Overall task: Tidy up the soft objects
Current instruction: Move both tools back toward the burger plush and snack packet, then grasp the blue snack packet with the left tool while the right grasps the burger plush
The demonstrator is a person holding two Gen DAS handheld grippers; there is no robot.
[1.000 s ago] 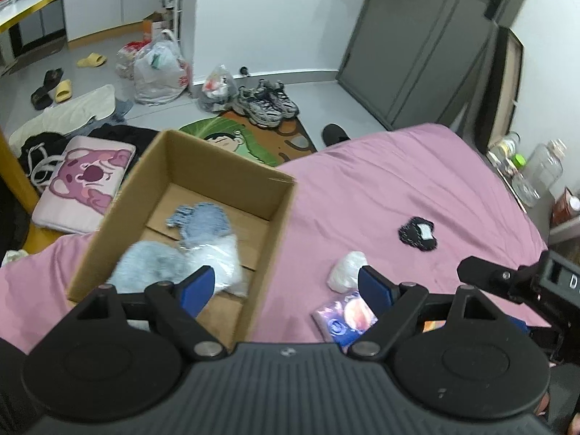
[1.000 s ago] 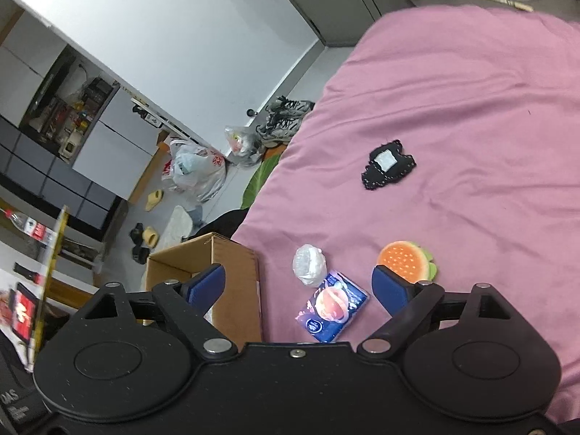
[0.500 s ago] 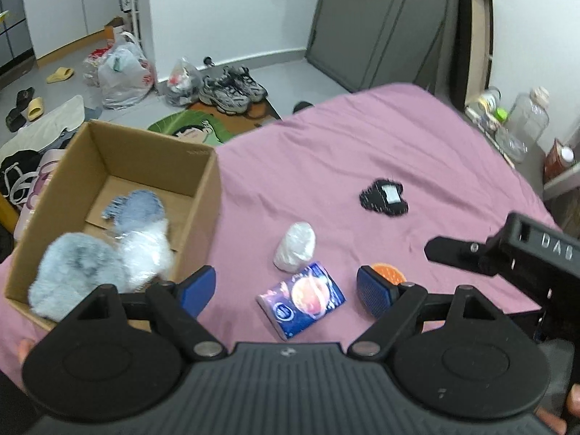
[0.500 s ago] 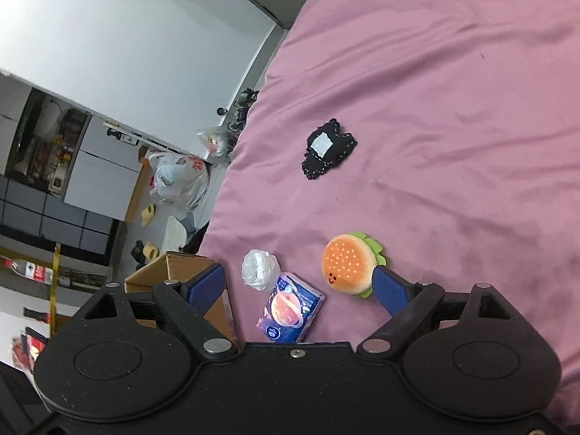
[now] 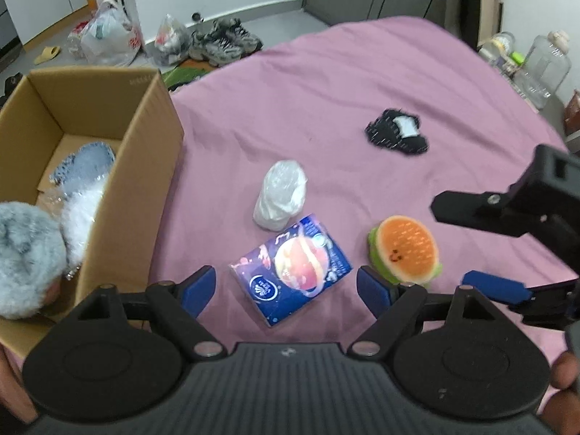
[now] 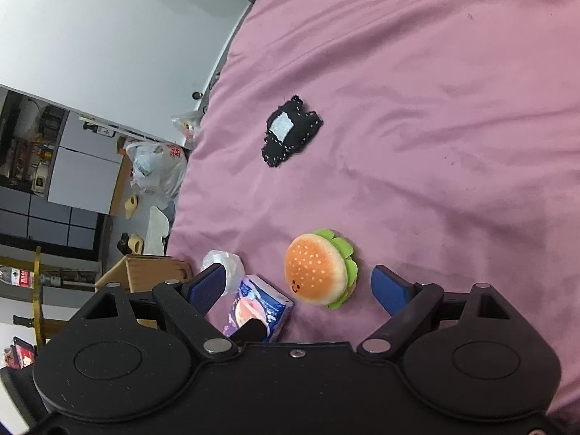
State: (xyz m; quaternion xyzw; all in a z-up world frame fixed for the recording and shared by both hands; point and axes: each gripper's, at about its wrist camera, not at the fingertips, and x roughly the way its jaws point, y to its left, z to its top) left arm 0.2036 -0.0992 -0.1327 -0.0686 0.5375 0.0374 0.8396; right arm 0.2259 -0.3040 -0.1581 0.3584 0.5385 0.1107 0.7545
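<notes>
On the pink bed (image 5: 326,83) lie a blue tissue pack (image 5: 291,268), a white plastic-wrapped bundle (image 5: 281,194), a burger plush (image 5: 404,248) and a black soft patch (image 5: 397,132). My left gripper (image 5: 286,288) is open and empty, just above the tissue pack. My right gripper (image 6: 299,288) is open and empty, with the burger plush (image 6: 319,270) between its fingers and a little beyond; it also shows in the left wrist view (image 5: 507,246). The tissue pack (image 6: 259,311) and the black patch (image 6: 290,130) show in the right wrist view.
A cardboard box (image 5: 145,152) stands at the left on the bed, holding fluffy grey, white and blue soft items (image 5: 25,250). Shoes and plastic bags (image 5: 105,32) lie on the floor beyond the bed. Bottles (image 5: 543,61) stand at the right.
My left gripper has swung right from over the box to the tissue pack. My right gripper has come closer to the burger plush, which now lies between its fingers.
</notes>
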